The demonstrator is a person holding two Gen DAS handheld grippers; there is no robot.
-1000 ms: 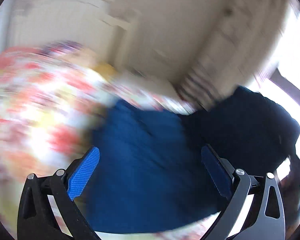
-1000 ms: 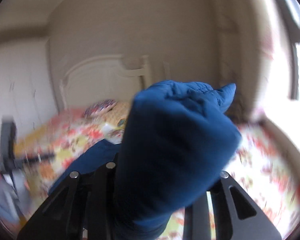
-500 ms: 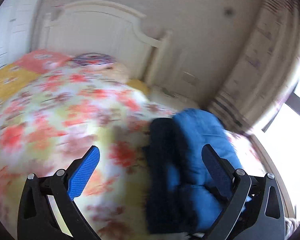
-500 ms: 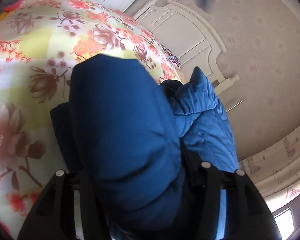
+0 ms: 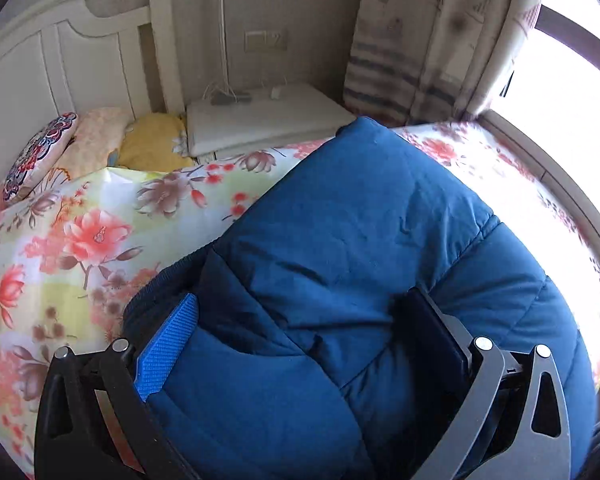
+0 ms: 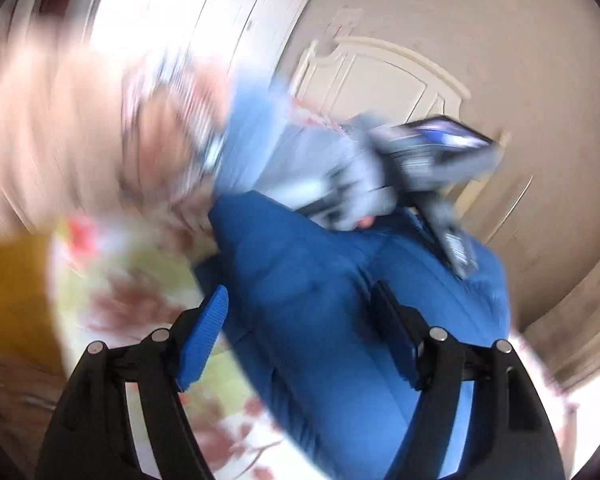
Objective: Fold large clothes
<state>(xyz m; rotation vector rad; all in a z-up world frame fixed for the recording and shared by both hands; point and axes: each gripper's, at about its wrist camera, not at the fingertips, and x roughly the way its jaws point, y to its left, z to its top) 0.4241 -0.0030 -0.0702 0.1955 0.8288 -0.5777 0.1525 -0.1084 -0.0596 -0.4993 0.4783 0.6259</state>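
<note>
The floral bedspread point(image 5: 100, 240) lies under my claws. My left claw point(image 5: 300, 344) straddles the blue jacket point(image 5: 360, 240), grip unclear; my right claw point(image 6: 300, 332) has just been opening over it, pads clear. Beyond stands the headboard point(image 5: 60, 60).

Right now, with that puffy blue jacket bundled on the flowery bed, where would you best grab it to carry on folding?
Probably the blue jacket by its dark folded edge nearest the floral bedspread, coming from the headboard side. There the padding is thin and lies flat, so a gripper could pinch it; the middle bulges too thick.
</note>
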